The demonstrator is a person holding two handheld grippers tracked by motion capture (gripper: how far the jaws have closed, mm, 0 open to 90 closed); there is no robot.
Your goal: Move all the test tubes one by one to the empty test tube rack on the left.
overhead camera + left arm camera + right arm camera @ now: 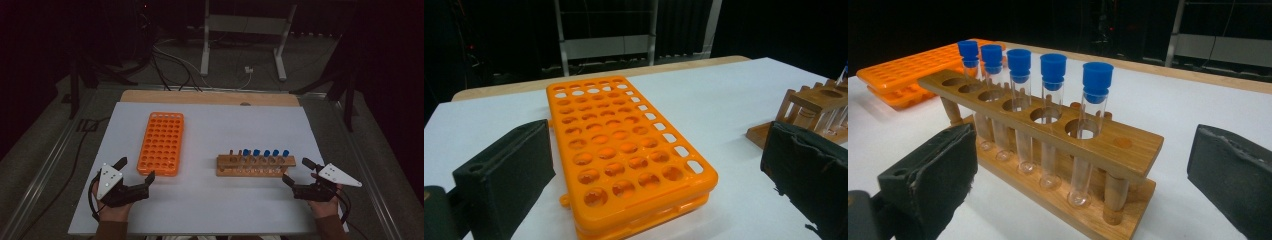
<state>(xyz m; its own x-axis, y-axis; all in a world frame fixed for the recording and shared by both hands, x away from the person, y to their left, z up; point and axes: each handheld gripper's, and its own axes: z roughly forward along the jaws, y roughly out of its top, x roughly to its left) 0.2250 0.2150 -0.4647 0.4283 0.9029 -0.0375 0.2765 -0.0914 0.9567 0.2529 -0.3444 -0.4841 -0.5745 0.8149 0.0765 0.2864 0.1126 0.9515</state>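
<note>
In the high view, one orange rack [161, 143] lies left of the one wooden rack [255, 165], which holds five blue-capped tubes [265, 155]; the left hand-held gripper [135, 168] and right hand-held gripper [295, 171] flank the wooden rack, jaws spread, empty. The left gripper view faces the orange rack [624, 150]. The right gripper view faces the wooden rack [1058, 135] on the white surface [1168, 105]. No writing is legible.

In the left gripper view we see the wooden rack [819, 107] cut off by the right edge, its tubes blurred. In the right gripper view the orange rack [903, 75] sits partly hidden behind the wooden rack [1048, 145]. From above, the rack's tube bottoms are too small to tell.
</note>
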